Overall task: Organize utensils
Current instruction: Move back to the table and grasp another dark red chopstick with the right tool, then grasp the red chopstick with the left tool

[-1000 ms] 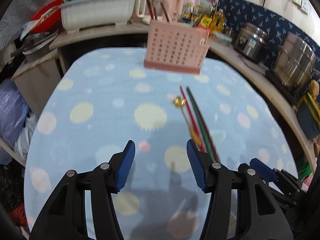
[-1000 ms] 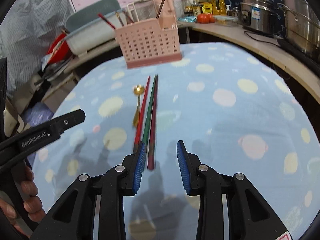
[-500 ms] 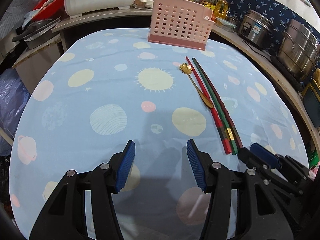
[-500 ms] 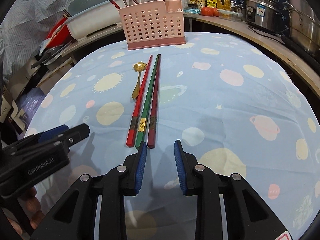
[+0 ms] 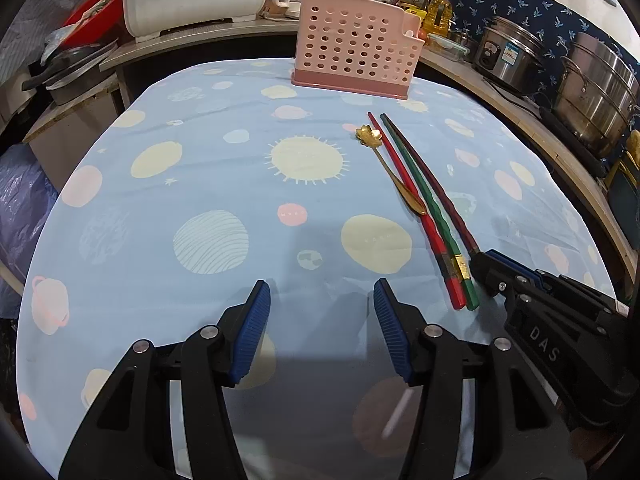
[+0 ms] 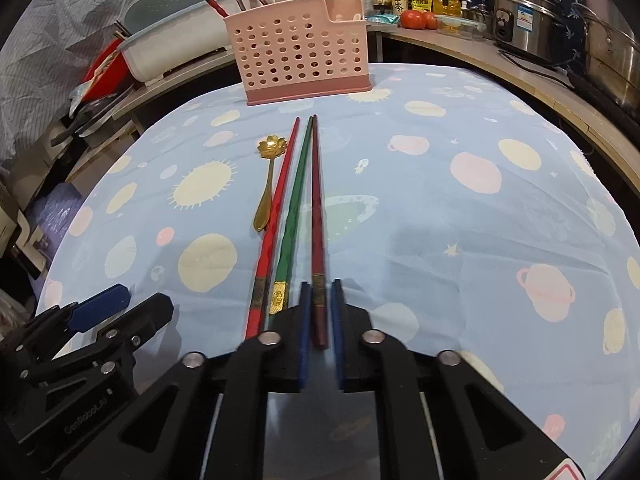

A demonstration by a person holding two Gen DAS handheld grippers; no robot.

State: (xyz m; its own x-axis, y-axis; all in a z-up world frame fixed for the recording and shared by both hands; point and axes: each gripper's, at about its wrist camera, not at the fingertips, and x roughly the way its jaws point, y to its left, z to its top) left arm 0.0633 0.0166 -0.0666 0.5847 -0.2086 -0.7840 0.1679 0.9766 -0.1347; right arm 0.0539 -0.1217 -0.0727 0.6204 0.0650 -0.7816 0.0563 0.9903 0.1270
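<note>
Three chopsticks lie side by side on the blue planet-print tablecloth: red (image 6: 280, 196), green (image 6: 296, 200) and dark red (image 6: 316, 200). Left of them lies a gold flower-bowl spoon (image 6: 266, 196). A pink perforated utensil holder (image 6: 300, 52) stands beyond their far tips. My right gripper (image 6: 320, 288) is shut on the near end of the dark red chopstick, which still rests on the cloth. My left gripper (image 5: 322, 292) stands open over bare cloth, left of the chopsticks, with nothing between its pads. In the left wrist view the right gripper (image 5: 486, 262) touches the chopstick ends.
A counter curves around the table's far and right sides. On it stand a white basin (image 5: 192, 0), steel pots (image 5: 592, 92), a rice cooker (image 5: 508, 56), bottles and tomatoes (image 6: 416, 18). The table edge drops off at the left beside bags and shelves.
My right gripper has moved forward onto the near end of the dark red chopstick and closed on it. My left gripper sank slightly, then held still, jaws unchanged.
</note>
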